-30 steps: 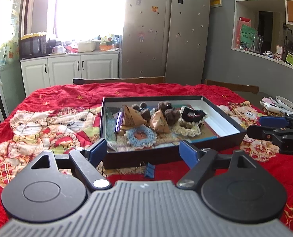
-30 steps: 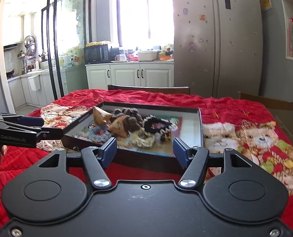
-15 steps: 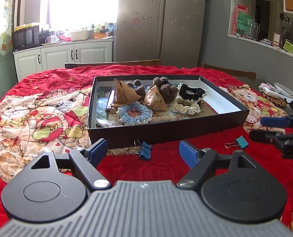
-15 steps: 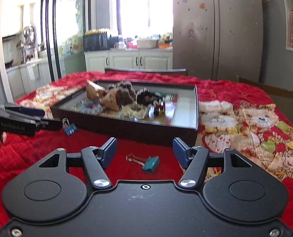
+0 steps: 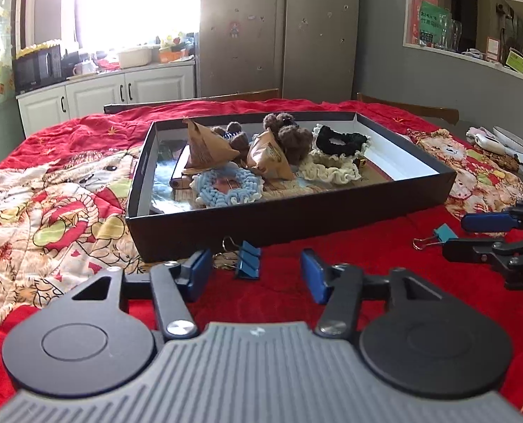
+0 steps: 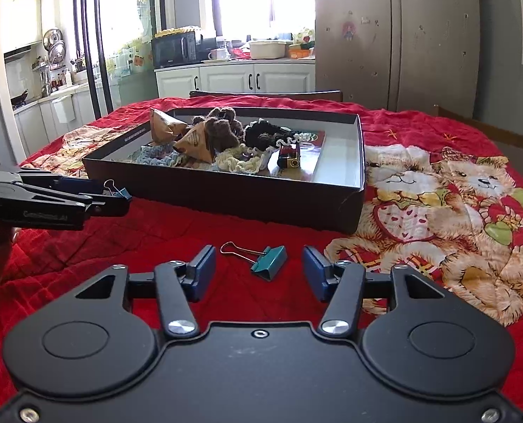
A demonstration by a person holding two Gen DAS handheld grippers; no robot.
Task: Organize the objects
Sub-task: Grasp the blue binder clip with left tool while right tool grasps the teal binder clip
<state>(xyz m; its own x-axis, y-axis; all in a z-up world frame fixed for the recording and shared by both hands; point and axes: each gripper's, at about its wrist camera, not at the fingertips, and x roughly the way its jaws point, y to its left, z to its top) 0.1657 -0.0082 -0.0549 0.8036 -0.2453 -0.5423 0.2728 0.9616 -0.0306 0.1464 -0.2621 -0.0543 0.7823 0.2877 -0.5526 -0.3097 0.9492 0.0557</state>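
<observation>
On the red quilt (image 5: 314, 282), just before the black box (image 5: 296, 225), two binder clips wait. Your left gripper (image 5: 256, 275) brackets the blue binder clip (image 5: 248, 259); jaws have just been closing, now about half open, pads not touching it. Your right gripper (image 6: 259, 273) does likewise over the teal binder clip (image 6: 270, 261): jaws just narrowing, clip between them, nothing gripped yet. Box already holds crocheted scrunchies (image 5: 228, 190) and brown paper packets (image 5: 205, 148).

Advice: get each pad low enough to meet the clip's body, not the wire handles, which would likely swivel. The teal clip lies skewed, so square the jaws to its flat sides before squeezing. Lift clear of the box wall before carrying over.
</observation>
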